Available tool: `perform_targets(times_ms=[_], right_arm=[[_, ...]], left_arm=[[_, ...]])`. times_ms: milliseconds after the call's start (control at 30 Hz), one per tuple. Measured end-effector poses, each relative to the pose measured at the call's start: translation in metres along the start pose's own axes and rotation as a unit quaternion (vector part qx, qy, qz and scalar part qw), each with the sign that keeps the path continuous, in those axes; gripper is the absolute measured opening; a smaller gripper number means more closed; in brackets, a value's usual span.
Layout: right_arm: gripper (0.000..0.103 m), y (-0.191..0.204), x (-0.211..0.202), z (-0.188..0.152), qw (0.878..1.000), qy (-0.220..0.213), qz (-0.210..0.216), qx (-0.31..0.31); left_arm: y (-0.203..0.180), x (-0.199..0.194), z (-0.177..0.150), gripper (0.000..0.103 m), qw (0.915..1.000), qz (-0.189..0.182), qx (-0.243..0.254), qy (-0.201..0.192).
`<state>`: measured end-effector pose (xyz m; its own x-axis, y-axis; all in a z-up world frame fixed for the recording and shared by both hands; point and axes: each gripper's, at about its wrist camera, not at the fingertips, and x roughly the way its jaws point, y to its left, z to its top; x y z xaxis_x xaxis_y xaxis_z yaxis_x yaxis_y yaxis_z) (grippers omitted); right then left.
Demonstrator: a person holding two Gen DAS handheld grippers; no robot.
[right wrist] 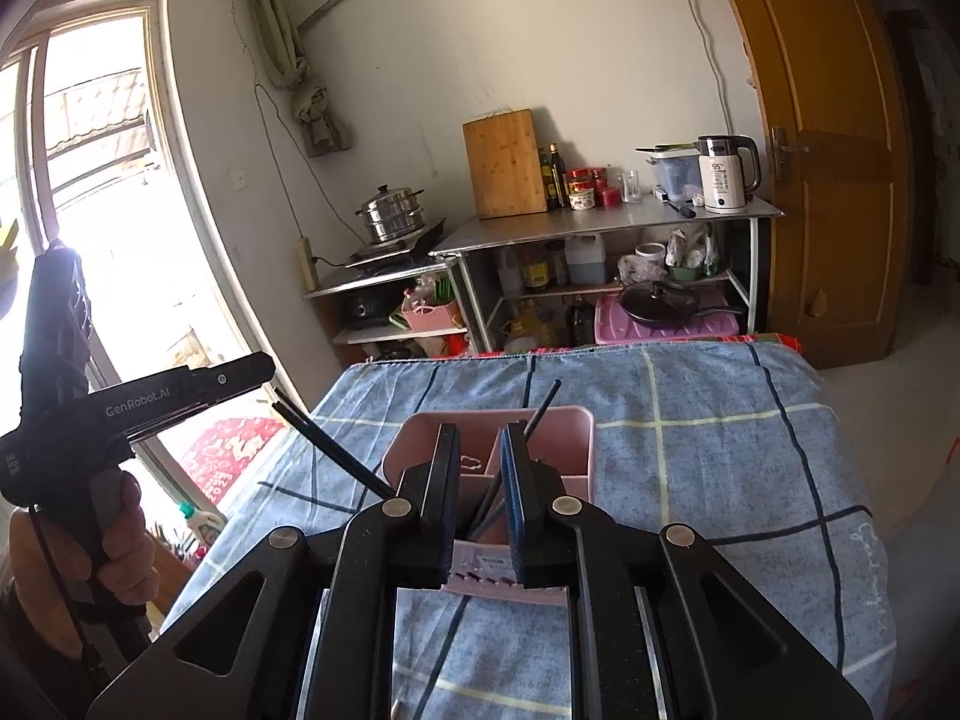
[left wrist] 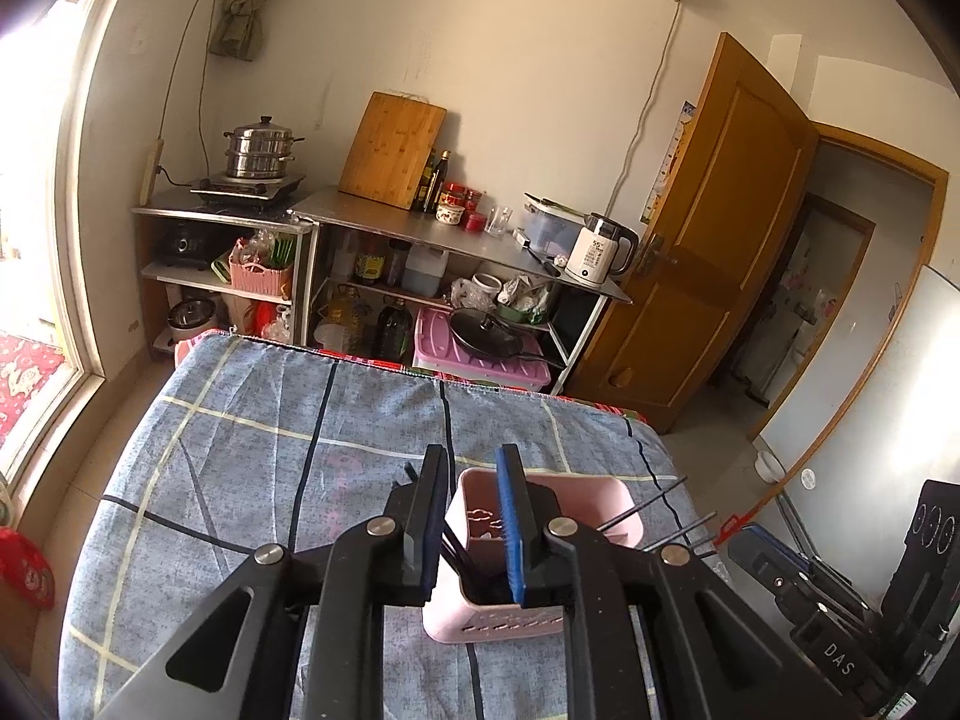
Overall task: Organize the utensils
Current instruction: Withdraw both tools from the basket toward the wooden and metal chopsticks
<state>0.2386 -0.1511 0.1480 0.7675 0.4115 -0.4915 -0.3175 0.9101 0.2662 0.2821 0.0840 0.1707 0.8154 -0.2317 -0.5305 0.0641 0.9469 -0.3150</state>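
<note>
Left tool point(left wrist: 471, 456) pinching thin black chopsticks point(right wrist: 330, 444), tips in pink holder point(right wrist: 564, 414), well back from worktop's point(left wrist: 240, 450) far edge. Right tool point(right wrist: 480, 435): open or closed, can't tell. Probably light, stiff, slippery; best pinched near the tops.

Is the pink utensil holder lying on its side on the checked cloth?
No, the pink utensil holder stands upright on the checked cloth, opening upward.

Cutting board point(left wrist: 393, 150) against wall; kettle point(left wrist: 600, 253) on shelf.
</note>
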Motion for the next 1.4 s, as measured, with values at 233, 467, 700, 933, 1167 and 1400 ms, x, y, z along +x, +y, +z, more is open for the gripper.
perform_targets(times_ms=[233,467,700,933,1167,1400], right_arm=[[0.014,0.008,-0.035,-0.023,1.000,-0.006,-0.002,-0.017],[0.014,0.012,-0.064,-0.050,1.000,-0.006,-0.012,-0.025],[0.014,0.015,-0.085,-0.085,0.999,0.003,-0.017,-0.030],[0.014,0.007,-0.093,-0.118,0.999,0.025,-0.011,-0.022],[0.014,0.000,-0.098,-0.145,0.999,0.042,-0.009,-0.006],[0.014,-0.006,-0.090,-0.164,0.998,0.068,-0.011,0.002]], left_arm=[[-0.013,-0.038,-0.032,0.016,0.9998,-0.007,0.017,-0.006],[-0.029,-0.062,-0.082,0.016,0.9991,-0.004,0.043,0.002],[-0.036,-0.073,-0.132,0.016,0.9979,-0.004,0.060,0.026],[-0.041,-0.088,-0.173,0.016,0.9966,0.000,0.074,0.036],[-0.040,-0.089,-0.208,0.016,0.9948,0.005,0.086,0.055],[-0.030,-0.074,-0.230,0.016,0.9930,0.010,0.080,0.086]])
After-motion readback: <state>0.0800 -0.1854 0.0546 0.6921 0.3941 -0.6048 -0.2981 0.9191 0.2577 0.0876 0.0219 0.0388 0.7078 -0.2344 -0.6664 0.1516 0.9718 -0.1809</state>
